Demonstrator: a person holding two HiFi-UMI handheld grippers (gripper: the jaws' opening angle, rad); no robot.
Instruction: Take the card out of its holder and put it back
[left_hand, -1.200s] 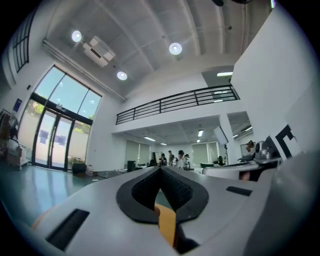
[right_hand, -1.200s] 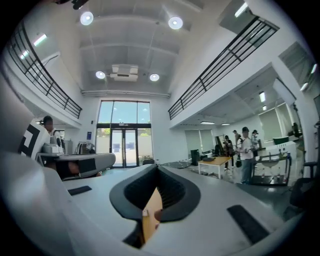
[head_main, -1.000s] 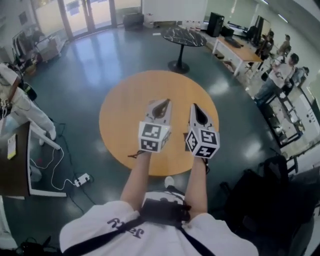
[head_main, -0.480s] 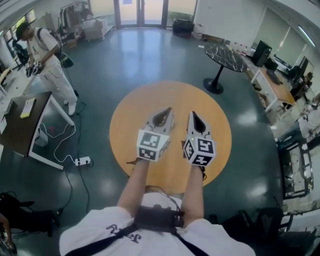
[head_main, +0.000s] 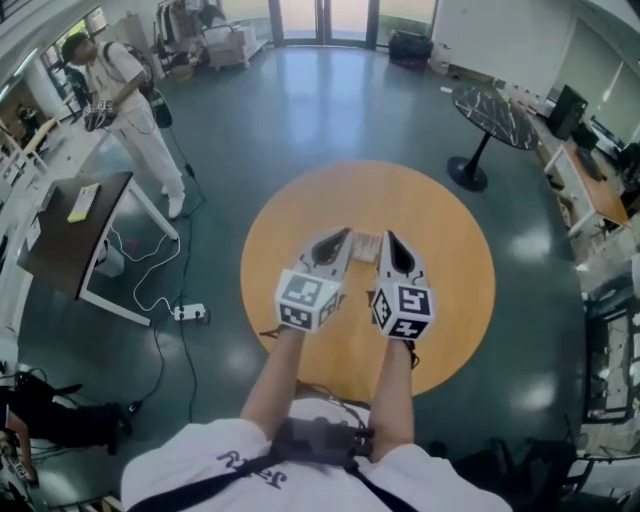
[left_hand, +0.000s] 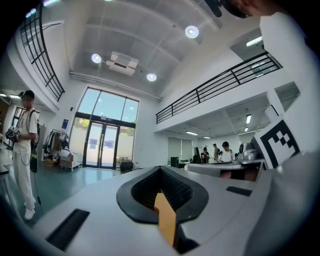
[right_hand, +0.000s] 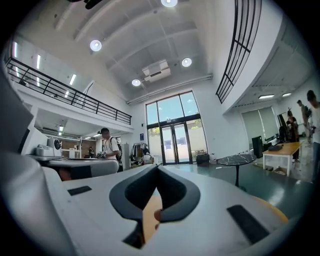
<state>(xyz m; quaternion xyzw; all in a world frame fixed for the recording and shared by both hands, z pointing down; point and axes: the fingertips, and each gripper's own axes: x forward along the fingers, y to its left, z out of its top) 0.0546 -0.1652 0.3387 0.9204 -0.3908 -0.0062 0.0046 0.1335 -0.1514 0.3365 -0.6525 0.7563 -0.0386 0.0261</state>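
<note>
Both grippers hang side by side above the near half of the round wooden worktop (head_main: 440, 300), pointing across its middle and away from the person who holds them. The left gripper (head_main: 345, 233) has its fingers (left_hand: 134, 192) pressed fully together with the tips meeting. Nothing is caught between them; only the orange of the worktop shows through the slot behind the tips. The right gripper (head_main: 388, 236) stands the same way, its fingers (right_hand: 181, 199) meeting at the tips and holding nothing.

Near the worktop's centre, in the gap between the two grippers' tips, lies a small pale flat thing, seemingly the card holder (head_main: 365, 243). It is too small in the head view to tell whether a card sits in it, or whether either gripper touches it. Neither gripper view shows it.

Left of the worktop, well apart from it, stands a dark desk (head_main: 75, 225). A white power strip (head_main: 188, 313) lies on the floor (head_main: 300, 110) between that desk and the worktop. Beyond the worktop to the right is a round black marble table (head_main: 495, 110). Far to the left of the worktop, past the desk, stands a person in white (head_main: 125, 95).
</note>
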